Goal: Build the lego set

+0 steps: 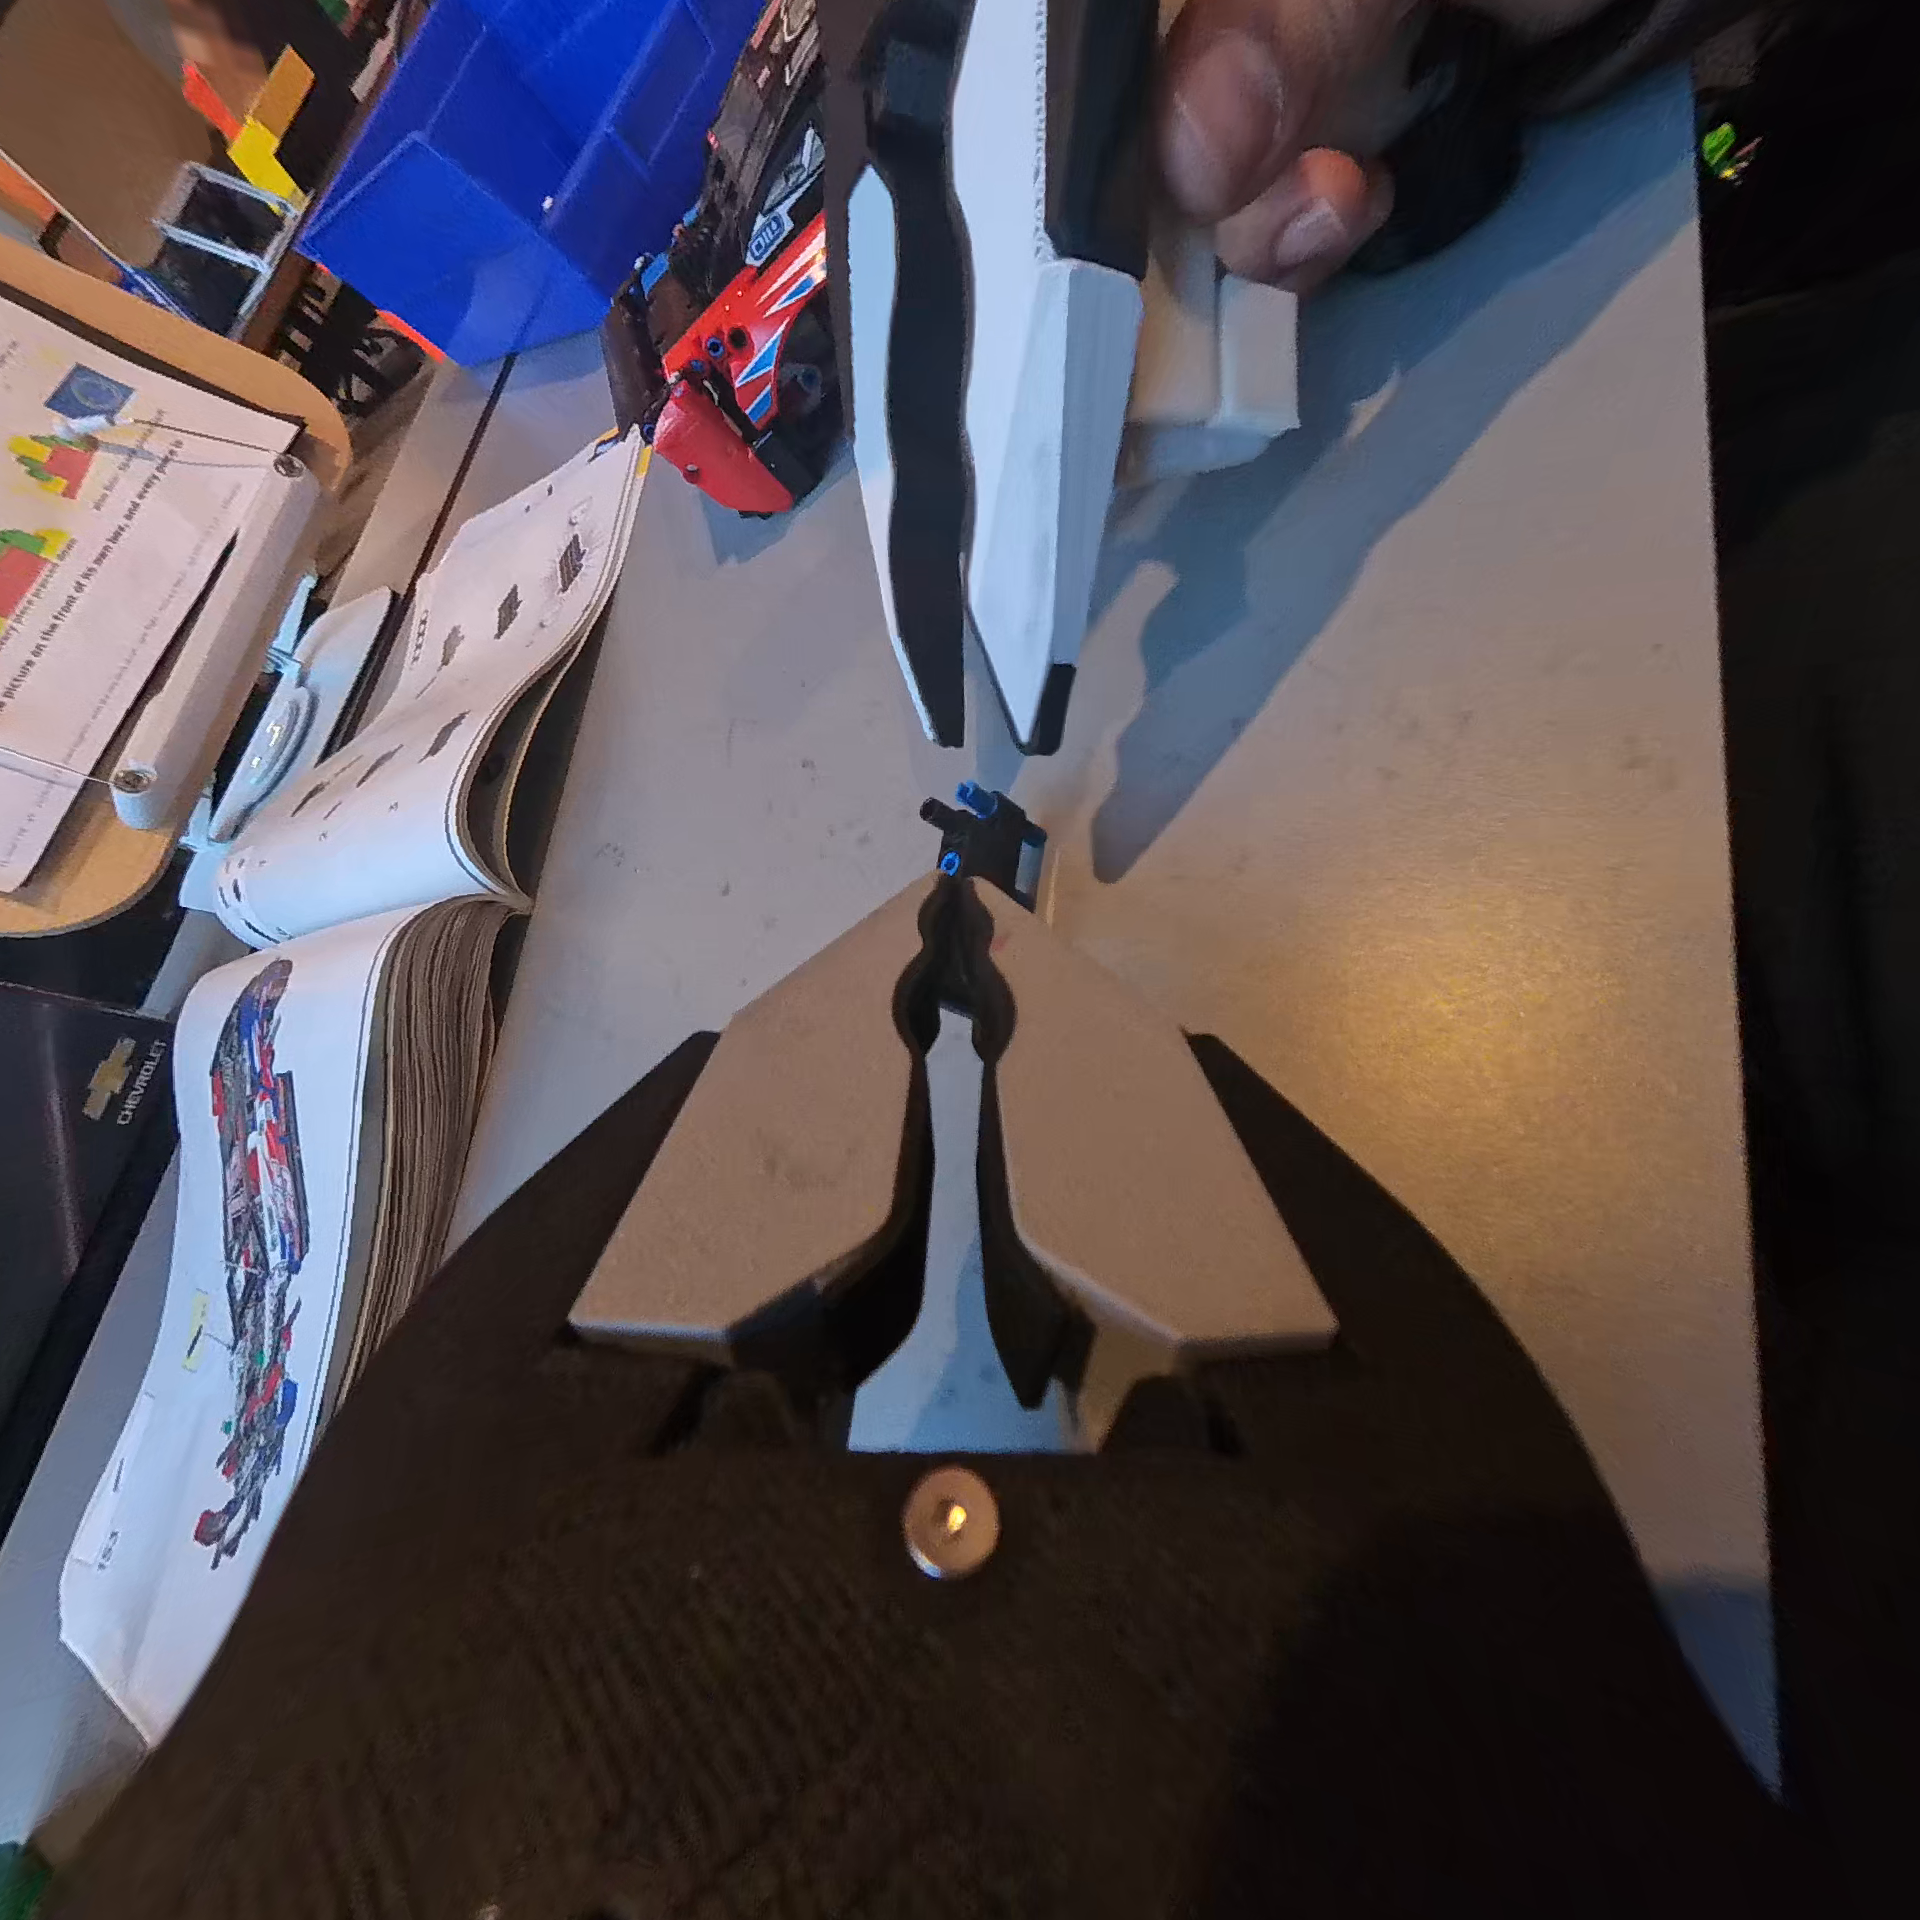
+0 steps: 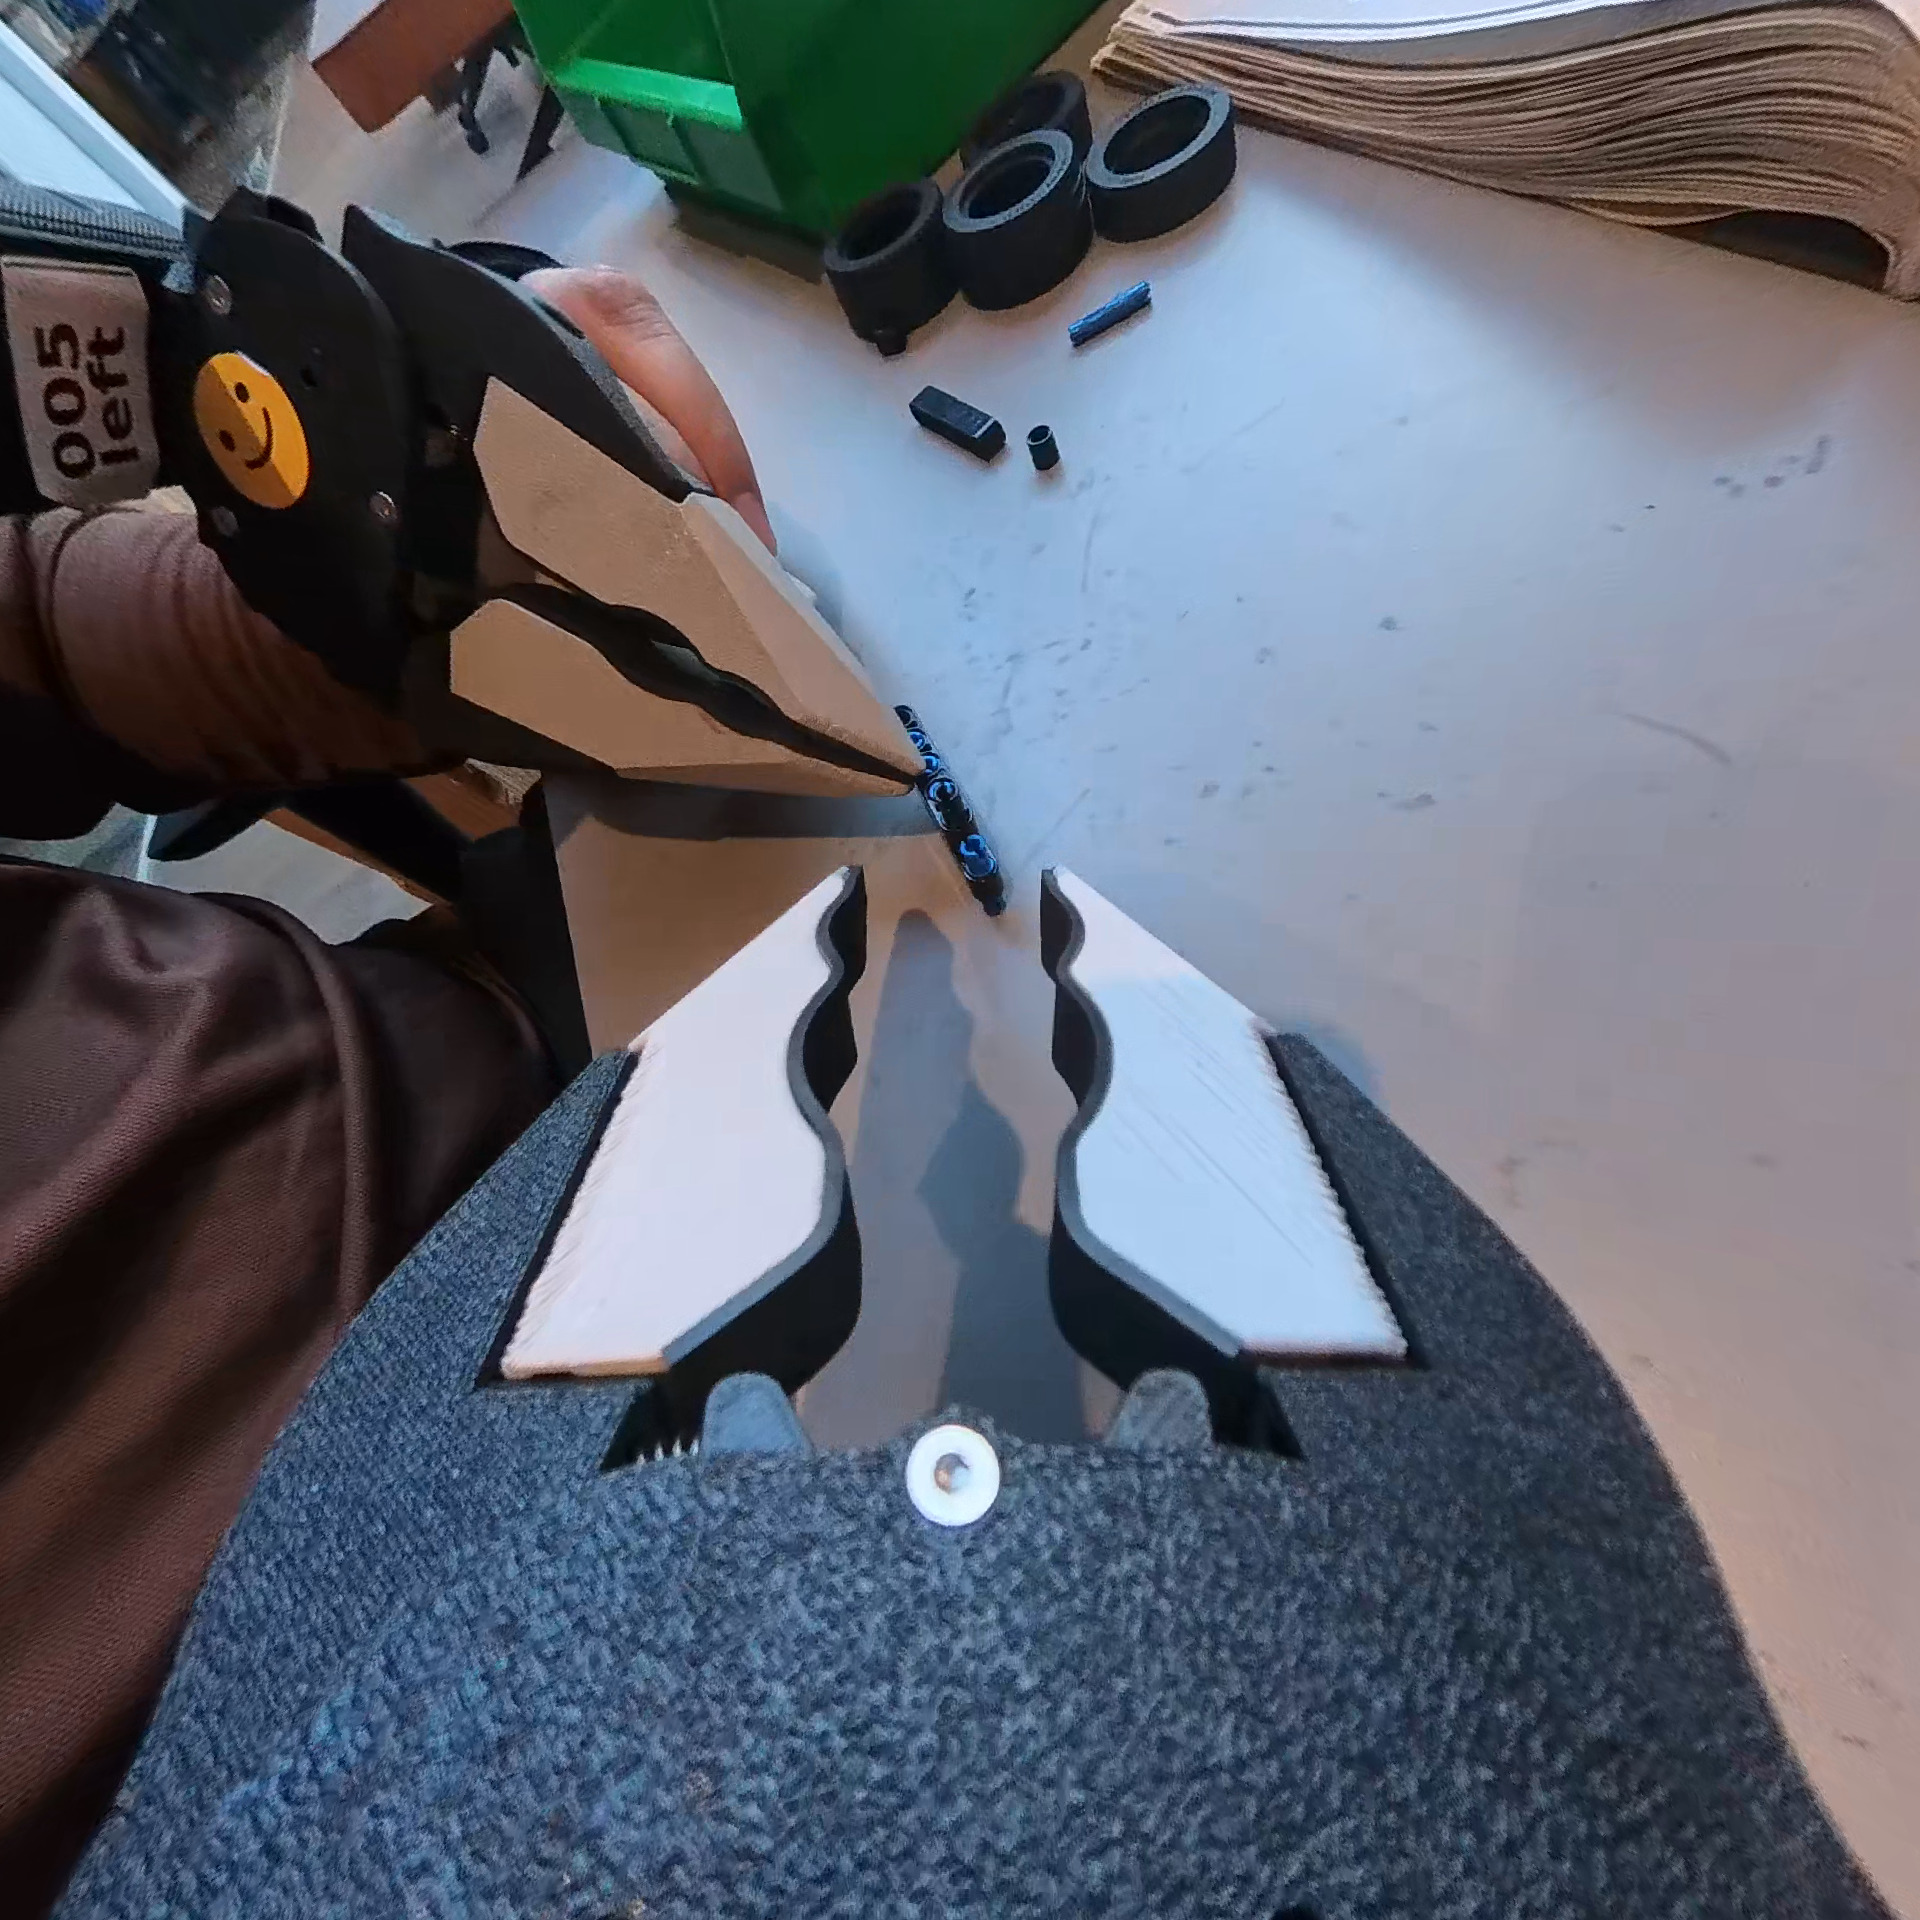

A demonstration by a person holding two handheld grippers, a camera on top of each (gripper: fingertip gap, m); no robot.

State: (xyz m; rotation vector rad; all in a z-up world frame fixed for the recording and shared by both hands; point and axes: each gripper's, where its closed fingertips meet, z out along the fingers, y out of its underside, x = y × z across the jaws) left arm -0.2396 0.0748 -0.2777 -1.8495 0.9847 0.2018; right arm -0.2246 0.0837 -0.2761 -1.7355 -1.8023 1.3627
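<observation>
My left gripper [image 1: 951, 899] is shut on the end of a small black lego beam with blue pins [image 1: 985, 836], holding it just over the grey table [image 1: 1351, 935]. In the right wrist view the left gripper [image 2: 914, 779] comes in from the left and pinches the beam [image 2: 977, 862] at mid-length. My right gripper [image 2: 951, 878] is open and empty, its jaws just short of the beam's near end. In the left wrist view the right gripper [image 1: 992, 738] comes down from above, its tips close over the beam, not touching it.
A red lego car [image 1: 748, 395], blue bins [image 1: 499, 177] and an open instruction book [image 1: 416, 748] lie to the left. Black tyres [image 2: 1029, 208], a green bin [image 2: 790, 94], a blue axle [image 2: 1110, 312] and small black pieces [image 2: 958, 421] lie beyond the beam. My right tips are roughly 15 cm from the red lego car [image 1: 748, 395].
</observation>
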